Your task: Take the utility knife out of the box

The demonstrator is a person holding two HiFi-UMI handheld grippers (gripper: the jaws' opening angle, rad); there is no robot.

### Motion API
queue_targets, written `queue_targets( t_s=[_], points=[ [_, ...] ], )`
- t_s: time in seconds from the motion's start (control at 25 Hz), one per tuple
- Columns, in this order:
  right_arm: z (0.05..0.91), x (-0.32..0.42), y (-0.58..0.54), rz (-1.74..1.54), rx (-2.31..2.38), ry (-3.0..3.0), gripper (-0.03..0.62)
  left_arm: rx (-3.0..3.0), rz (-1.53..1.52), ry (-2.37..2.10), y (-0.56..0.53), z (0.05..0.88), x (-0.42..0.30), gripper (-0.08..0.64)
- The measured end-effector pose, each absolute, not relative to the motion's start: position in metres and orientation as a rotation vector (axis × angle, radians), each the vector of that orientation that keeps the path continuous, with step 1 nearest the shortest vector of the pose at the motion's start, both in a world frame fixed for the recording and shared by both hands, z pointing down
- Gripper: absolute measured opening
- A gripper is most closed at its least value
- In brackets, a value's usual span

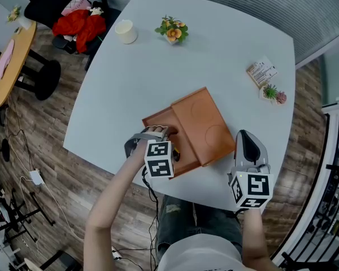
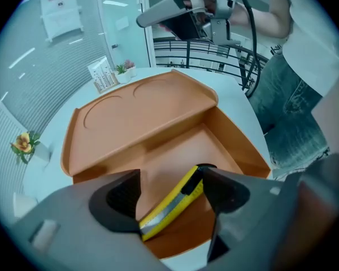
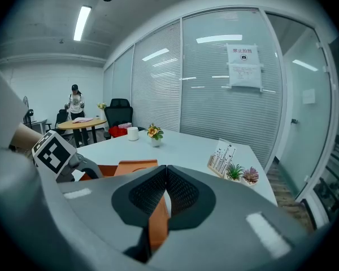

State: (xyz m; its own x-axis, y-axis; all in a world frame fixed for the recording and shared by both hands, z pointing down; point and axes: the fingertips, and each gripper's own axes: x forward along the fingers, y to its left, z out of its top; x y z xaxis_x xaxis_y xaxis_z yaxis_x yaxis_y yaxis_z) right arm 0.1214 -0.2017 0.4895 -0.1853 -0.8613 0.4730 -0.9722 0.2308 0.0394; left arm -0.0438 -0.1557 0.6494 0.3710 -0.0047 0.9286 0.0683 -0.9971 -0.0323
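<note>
Cup (image 1: 126,31), flowers (image 1: 172,29) sitting near white table (image 1: 226,44) far edge. Card stand (image 1: 261,70), 2 succulents (image 1: 270,91) standing right. Red cloth (image 1: 79,24) lying on chair (image 3: 120,108). Person (image 3: 75,103) standing by round table (image 3: 82,122).

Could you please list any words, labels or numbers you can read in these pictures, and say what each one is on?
Nothing reads reliably.
White paper notice on the glass wall: red heading, too small to read.
White printed card on the pale table: print too small to read.
Yellow utility knife: no lettering visible.
</note>
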Motion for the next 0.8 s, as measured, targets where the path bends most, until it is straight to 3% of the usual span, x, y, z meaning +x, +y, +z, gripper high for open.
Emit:
queue_targets(
  t_s=[0.36,0.8],
  points=[
    [0.496,0.117,-0.203,0.386,1.674,-2.118,0.029,-2.612,-1.640,0.161,-0.186,0.643,-0.040,0.337],
    [0.497,0.111,-0.205,0.390,1.652,-2.126,0.029,-2.589,-1.711,0.009,-0.170,0.646,-0.054,0.339]
  ],
)
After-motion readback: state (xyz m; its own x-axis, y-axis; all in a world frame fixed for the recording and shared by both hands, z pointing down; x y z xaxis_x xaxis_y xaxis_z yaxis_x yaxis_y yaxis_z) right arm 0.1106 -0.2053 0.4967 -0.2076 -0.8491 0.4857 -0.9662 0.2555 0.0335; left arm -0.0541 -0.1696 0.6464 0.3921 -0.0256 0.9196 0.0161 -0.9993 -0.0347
